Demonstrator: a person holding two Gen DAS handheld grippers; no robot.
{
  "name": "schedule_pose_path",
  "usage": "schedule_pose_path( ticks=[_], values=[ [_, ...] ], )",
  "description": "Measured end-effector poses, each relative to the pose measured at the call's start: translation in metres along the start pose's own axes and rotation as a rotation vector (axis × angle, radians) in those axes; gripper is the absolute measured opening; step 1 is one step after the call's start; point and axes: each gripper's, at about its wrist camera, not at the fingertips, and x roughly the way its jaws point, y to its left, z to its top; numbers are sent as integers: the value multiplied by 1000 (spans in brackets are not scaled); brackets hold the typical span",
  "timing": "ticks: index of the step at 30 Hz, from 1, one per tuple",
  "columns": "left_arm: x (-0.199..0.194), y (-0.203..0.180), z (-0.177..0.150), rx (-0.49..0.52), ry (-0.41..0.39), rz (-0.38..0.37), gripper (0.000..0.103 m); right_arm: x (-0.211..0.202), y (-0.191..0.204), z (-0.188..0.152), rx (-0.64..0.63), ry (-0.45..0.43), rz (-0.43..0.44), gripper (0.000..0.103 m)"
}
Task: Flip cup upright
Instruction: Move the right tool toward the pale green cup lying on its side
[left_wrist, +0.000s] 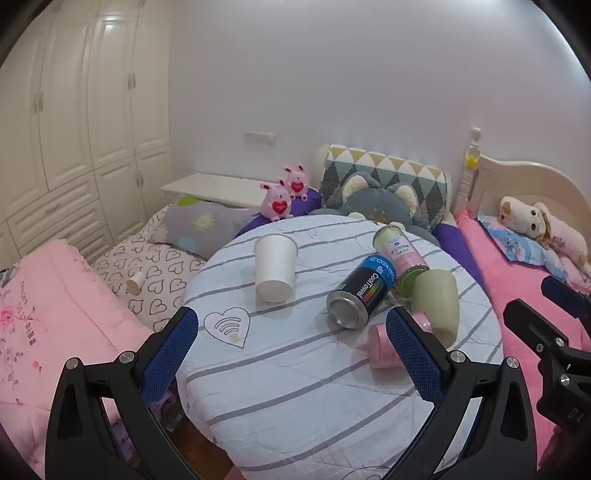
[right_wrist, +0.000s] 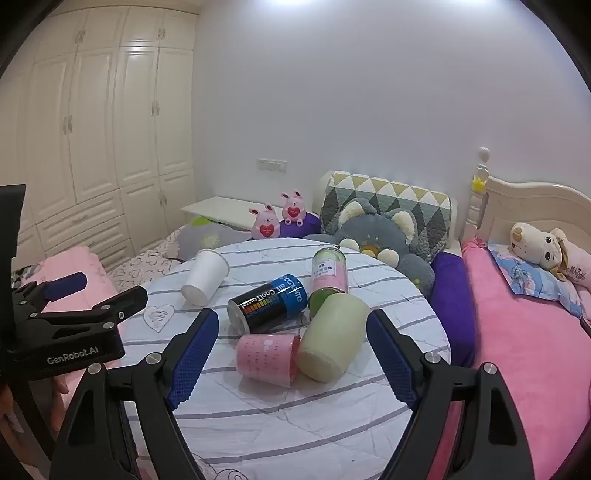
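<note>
White cup (left_wrist: 275, 267) is found lying on its side on the striped table (left_wrist: 295, 387), apart from the cans. Left claw (left_wrist: 291, 358) and right claw (right_wrist: 291, 358) are held wide open, nothing gripped

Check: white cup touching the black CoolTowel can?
Apart. In the right wrist view the white cup lies on its side left of the black can, with striped cloth plainly visible between them. The left wrist view shows the same gap.
</note>
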Motion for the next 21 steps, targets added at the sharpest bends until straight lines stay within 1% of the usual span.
schedule_pose_path(
  ticks=[2,3,7,9,15,17,21],
  values=[
    [2,-1,0,7,2,6,103,-2,2,-1,-4,-1,-2,84],
    [3,-1,0,9,1,9,103,-3,6,-1,-35,-5,-15,84],
    [-5,-2,-1,18,3,9,103,-6,10,-2,-32,-3,-12,84],
    [-10,-2,-1,24,3,14,103,-1,10,5,-30,3,-2,84],
    [-4,-2,-7,37,19,22,103,5,14,10,-25,10,-1,84],
    [-1,-3,-8,41,20,26,103,-1,13,6,-24,4,0,84],
    [2,-5,-9,45,26,29,103,4,8,4,-12,14,7,84]
  ],
)
